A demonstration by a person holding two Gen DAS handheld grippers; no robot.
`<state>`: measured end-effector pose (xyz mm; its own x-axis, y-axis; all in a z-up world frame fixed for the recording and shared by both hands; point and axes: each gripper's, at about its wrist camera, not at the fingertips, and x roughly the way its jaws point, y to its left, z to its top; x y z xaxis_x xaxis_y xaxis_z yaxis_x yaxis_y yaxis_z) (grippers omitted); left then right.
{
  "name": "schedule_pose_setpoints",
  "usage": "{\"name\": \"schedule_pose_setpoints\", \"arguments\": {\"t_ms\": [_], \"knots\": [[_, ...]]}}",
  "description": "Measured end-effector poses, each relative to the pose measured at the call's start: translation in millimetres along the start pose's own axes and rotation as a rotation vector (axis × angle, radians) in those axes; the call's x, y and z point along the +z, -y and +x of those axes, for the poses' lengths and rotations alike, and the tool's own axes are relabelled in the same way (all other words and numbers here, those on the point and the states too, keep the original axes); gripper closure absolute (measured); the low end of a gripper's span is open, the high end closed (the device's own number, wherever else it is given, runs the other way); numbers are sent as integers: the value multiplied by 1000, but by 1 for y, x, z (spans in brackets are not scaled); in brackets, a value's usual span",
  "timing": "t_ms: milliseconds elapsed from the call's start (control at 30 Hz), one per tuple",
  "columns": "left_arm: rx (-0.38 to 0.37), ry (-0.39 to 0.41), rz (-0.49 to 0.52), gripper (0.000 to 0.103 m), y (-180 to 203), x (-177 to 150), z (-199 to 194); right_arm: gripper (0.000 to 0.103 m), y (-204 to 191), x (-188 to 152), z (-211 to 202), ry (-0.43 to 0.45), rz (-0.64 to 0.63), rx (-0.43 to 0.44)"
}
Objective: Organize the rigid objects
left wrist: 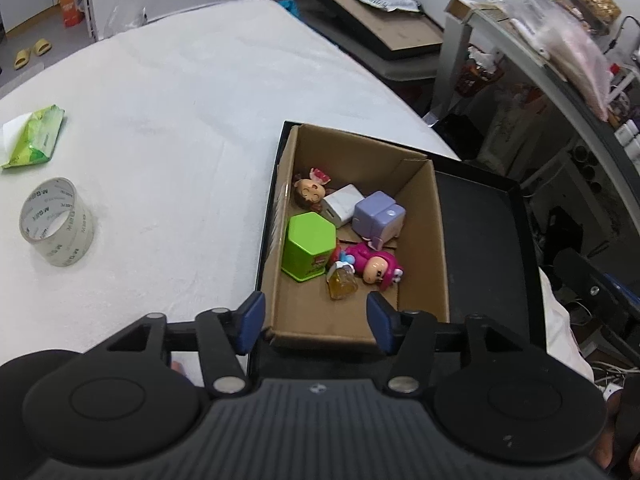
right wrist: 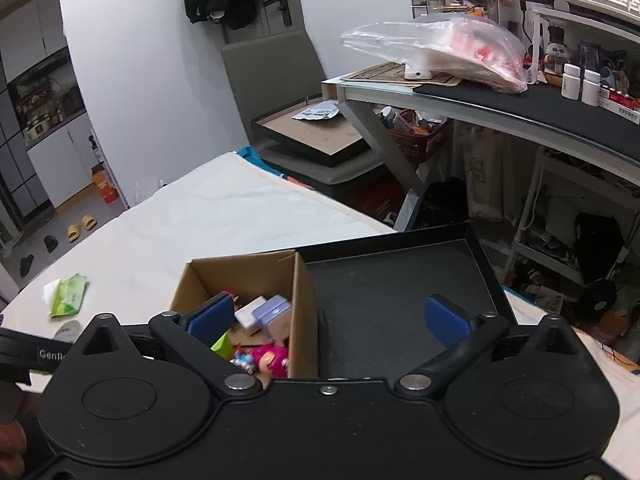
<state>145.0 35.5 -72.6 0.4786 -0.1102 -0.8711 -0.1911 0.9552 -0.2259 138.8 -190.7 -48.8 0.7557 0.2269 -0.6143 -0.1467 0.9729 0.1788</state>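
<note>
Above cardboard box | left gripper, right gripper: jaws apart, empty | toys boxed, step probably between picks | next: reach tape roll

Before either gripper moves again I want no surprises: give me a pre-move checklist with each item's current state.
1. Left gripper open and empty: ok.
2. Right gripper open and empty: ok.
3. Cardboard box upright inside the black tray: ok.
4. Toys settled in the box, green hexagonal tin standing: ok.
5. All rigid items boxed: not ok, the tape roll sits out on the white table.
6. Green tissue pack belongs in the box: cannot tell.
</note>
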Motion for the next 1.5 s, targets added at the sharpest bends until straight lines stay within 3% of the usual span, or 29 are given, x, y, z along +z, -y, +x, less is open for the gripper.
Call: {"name": "schedule_pose_setpoints", "arguments": {"t_ms": [233,700,833,1033,1500], "knots": [[-7,57,37,35,4,-12,-31,0,-3,-8,-27,-17,5,-5],[-22,106,89,28,9,-39,-74,0,-9,-17,-75,-30,0,-65],[-21,128,108,17,11,-44,-88,0,-12,-18,-87,-16,-9,-64],[-10,161,136,10,14,-52,-107,0,-12,-18,-103,8,-1,-67],[6,173,157,7,17,-71,-134,0,-16,-29,-124,-21,-63,-73]]}}
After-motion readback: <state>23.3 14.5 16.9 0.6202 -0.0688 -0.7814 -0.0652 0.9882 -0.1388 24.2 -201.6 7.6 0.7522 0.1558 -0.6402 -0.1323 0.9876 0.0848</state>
